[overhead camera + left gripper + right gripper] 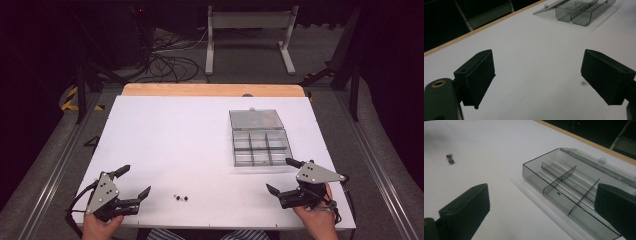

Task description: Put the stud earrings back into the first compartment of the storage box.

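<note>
Left gripper hangs at the near-left corner of the white table with its jaws spread wide and nothing between them; the right gripper sits at the near-right edge, likewise spread and empty. Between them, close to the near edge, lie two small dark beads, touching or almost so, in a short row running roughly three to nine o'clock. From the left gripper they lie at about three o'clock, near; from the right gripper they lie at about nine o'clock, well apart, so the left hand is the nearer one, and I judge the pick falls to it. In the right gripper view the beads show far off at upper left, and in the left gripper view a tiny pale speck lies just beside the right jaw. Farther out, at twelve o'clock from the right gripper and near it, stands the smoky clear compartment box, lid folded open away from the person, its cells looking empty.
</note>
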`<action>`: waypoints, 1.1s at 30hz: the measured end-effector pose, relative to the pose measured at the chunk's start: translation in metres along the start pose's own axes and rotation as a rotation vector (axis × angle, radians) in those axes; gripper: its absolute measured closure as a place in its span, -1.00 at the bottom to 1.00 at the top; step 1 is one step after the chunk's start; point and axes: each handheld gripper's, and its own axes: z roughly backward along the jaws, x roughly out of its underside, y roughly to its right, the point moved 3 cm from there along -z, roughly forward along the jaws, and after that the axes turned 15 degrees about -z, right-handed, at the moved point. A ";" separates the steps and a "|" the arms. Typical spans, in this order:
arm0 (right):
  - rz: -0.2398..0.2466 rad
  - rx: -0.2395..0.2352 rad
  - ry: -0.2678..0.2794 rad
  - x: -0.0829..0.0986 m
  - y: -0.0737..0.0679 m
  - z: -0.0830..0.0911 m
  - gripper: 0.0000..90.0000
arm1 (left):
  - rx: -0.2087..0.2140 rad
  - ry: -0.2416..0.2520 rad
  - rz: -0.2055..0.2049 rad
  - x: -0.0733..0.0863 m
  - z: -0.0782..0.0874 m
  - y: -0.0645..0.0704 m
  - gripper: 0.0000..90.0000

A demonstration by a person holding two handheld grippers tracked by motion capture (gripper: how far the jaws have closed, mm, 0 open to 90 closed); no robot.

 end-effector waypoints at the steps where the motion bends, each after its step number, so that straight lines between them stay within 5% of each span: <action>1: 0.008 0.003 -0.003 -0.002 -0.001 0.000 -0.97 | 0.001 -0.002 0.004 0.000 0.000 0.001 -0.72; 19: 0.046 -0.091 -0.068 -0.033 -0.028 -0.019 -0.88 | -0.004 -0.007 -0.002 0.000 0.000 0.001 -0.72; 33: 0.113 -0.214 -0.121 -0.061 -0.073 -0.065 -0.86 | -0.003 -0.006 0.000 0.001 0.000 0.000 -0.72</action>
